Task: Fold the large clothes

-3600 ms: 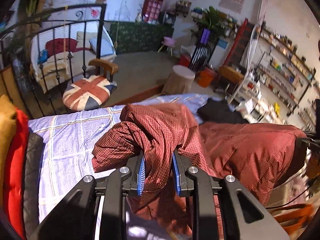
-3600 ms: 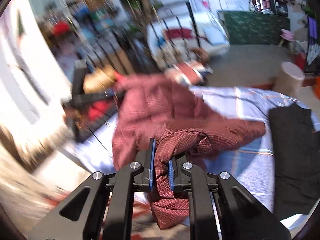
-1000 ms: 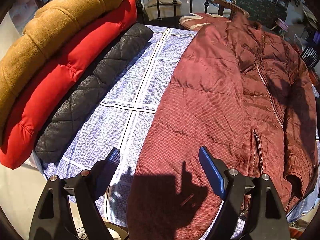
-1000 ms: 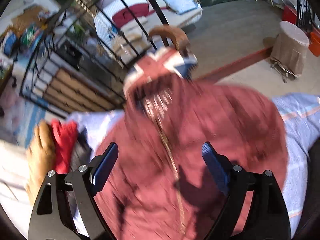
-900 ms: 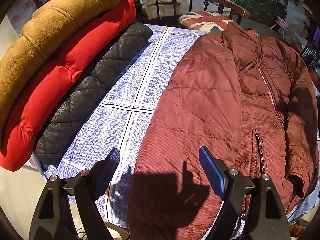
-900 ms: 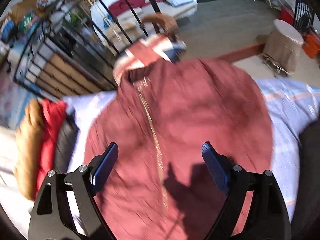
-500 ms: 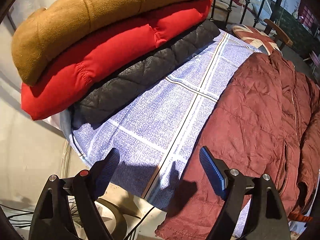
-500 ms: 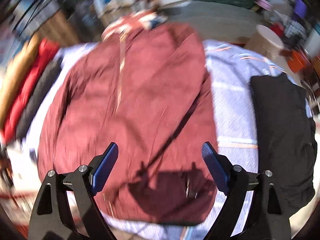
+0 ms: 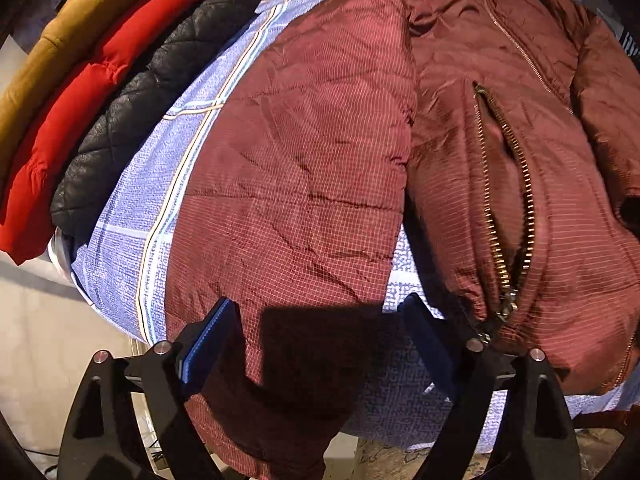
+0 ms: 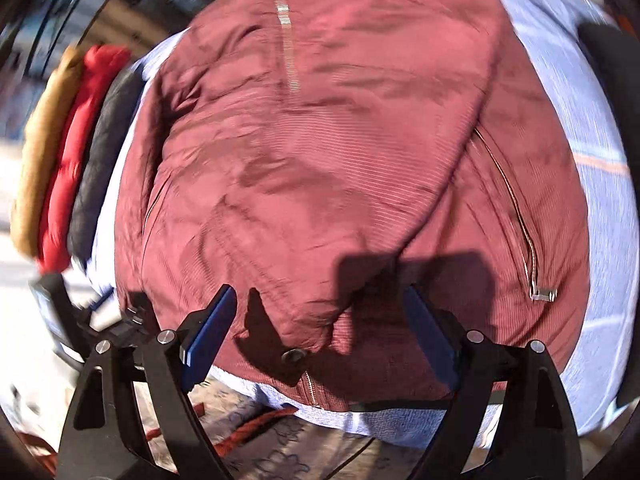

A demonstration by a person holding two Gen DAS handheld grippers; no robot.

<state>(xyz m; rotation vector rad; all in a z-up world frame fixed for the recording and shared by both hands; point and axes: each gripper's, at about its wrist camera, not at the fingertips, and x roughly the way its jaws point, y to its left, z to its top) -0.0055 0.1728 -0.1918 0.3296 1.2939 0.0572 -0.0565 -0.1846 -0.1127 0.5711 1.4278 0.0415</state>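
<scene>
A dark red checked puffer jacket [image 9: 320, 152] lies spread front-up on a blue checked bedsheet [image 9: 132, 208]; its left sleeve hangs over the bed's near edge. My left gripper [image 9: 316, 344] is open, its jaws on either side of that sleeve's lower end, holding nothing. In the blurred right wrist view the same jacket [image 10: 320, 160] fills the frame. My right gripper [image 10: 320, 332] is open and empty over the jacket's bottom hem near the zipper end [image 10: 308, 388].
Folded tan [image 9: 60, 40], red [image 9: 80, 80] and black quilted [image 9: 152, 92] coats are stacked along the bed's left side. A black garment [image 10: 612, 80] lies at the right edge. Patterned floor [image 10: 280, 452] shows below the bed's edge.
Both grippers let go of the jacket, which now lies spread on the bed. Both have since dropped toward its near edge, the left over the sleeve, the right over the hem.
</scene>
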